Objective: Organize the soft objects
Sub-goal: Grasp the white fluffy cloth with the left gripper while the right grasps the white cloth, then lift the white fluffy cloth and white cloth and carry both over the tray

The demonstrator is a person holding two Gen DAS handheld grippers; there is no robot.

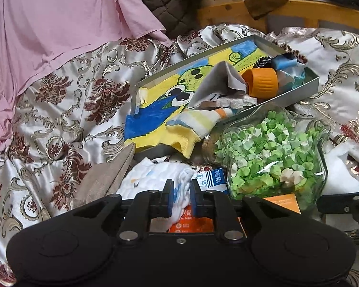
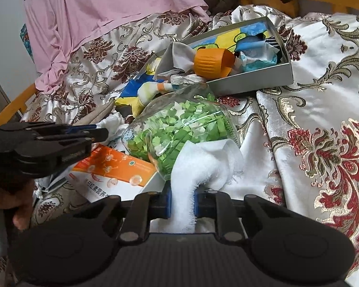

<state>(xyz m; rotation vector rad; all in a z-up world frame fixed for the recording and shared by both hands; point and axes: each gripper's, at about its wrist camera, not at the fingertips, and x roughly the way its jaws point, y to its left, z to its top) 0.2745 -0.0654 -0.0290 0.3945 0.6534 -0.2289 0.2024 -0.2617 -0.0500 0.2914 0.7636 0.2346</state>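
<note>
My left gripper [image 1: 182,191] is shut on a white printed cloth [image 1: 155,174] that bunches up between its blue pads, low on the patterned bedspread [image 1: 67,110]. My right gripper [image 2: 182,199] is shut on a white frayed towel [image 2: 203,160], which drapes against a glass jar of green paper stars [image 2: 179,124]. In the right wrist view the left gripper [image 2: 100,131] comes in from the left edge. A grey tray [image 1: 287,98] behind the jar [image 1: 270,153] holds a grey cloth [image 1: 217,79], an orange cap [image 1: 260,82] and blue scraps. A yellow striped sock [image 1: 193,124] hangs over its near edge.
An orange and white box [image 2: 117,167] lies under the left gripper, beside the jar. A beige cloth [image 1: 107,174] sits left of the white printed cloth. A pink sheet [image 1: 47,24] covers the far left. A wooden bed frame [image 1: 311,12] with piled clothes runs behind.
</note>
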